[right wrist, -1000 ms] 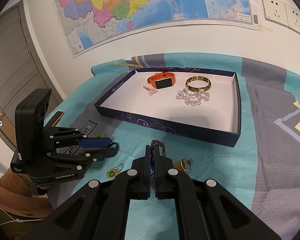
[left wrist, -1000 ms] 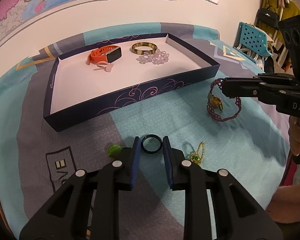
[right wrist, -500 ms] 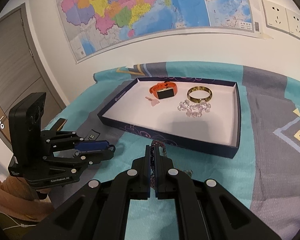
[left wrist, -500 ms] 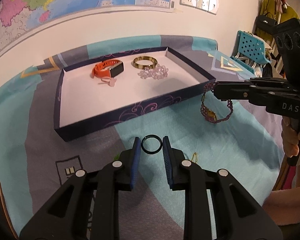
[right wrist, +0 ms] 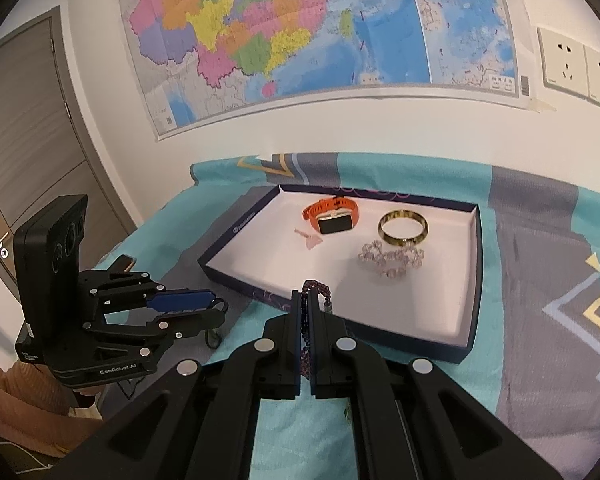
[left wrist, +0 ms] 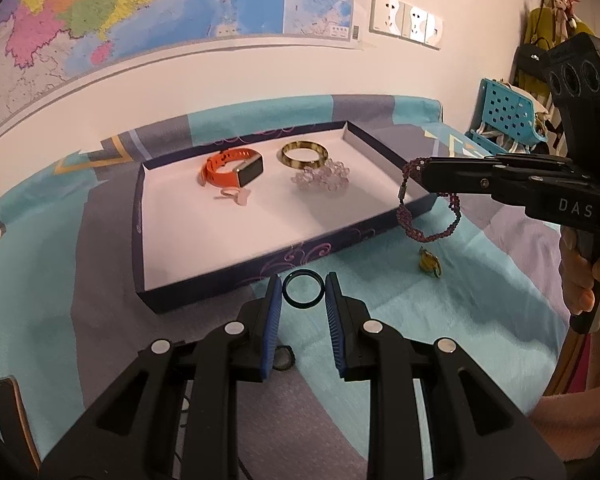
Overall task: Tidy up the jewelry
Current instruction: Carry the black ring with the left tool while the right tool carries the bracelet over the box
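Note:
A dark blue tray (left wrist: 260, 268) with a white floor holds an orange smartwatch (left wrist: 232, 168), a gold bangle (left wrist: 303, 154) and a clear bead bracelet (left wrist: 322, 176). My left gripper (left wrist: 302, 294) is shut on a black ring (left wrist: 303, 289), held above the cloth just before the tray's front wall. My right gripper (right wrist: 306, 300) is shut on a purple beaded bracelet (left wrist: 424, 216) that dangles over the tray's right front corner. The tray (right wrist: 474, 280) also shows in the right wrist view, with the watch (right wrist: 332, 216) and bangle (right wrist: 403, 226).
A small gold and green piece (left wrist: 428, 264) lies on the teal and grey cloth (left wrist: 440, 320) right of the tray. A teal perforated basket (left wrist: 504, 116) stands at the far right. A map and wall sockets are on the wall behind.
Both grippers rose and moved toward the tray. The ring left the cloth in my left gripper. The purple bracelet was lifted and now hangs over the tray's corner.

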Demonstrator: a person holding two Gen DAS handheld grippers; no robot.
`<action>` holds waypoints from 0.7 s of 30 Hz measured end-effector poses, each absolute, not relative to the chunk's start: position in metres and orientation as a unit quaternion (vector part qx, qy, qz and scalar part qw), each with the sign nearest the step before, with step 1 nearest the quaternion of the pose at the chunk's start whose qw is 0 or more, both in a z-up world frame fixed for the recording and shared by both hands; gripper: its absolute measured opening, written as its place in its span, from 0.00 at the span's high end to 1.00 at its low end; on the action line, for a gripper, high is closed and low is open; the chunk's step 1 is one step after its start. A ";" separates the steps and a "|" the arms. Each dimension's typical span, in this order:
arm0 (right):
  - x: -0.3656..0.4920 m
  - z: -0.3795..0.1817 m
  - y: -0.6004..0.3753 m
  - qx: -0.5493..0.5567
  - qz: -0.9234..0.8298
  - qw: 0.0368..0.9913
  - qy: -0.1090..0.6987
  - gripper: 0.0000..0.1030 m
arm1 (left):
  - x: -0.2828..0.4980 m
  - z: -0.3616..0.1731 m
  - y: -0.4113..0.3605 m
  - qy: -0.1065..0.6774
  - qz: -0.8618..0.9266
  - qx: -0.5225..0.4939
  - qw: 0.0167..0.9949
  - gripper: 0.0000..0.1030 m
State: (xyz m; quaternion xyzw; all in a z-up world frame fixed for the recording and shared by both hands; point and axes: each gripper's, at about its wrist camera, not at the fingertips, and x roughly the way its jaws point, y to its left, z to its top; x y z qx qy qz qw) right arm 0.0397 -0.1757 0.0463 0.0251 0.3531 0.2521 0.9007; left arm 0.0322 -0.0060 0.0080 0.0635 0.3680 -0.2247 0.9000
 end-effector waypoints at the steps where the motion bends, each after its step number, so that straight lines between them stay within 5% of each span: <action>1: 0.041 0.047 -0.176 0.025 0.252 0.901 0.352 0.98 | 0.033 0.009 -0.005 0.366 -0.225 0.063 0.901 0.78; 21: 0.075 0.052 -0.178 0.043 0.254 0.903 0.345 0.99 | 0.065 0.017 -0.005 0.355 -0.207 0.065 0.909 0.78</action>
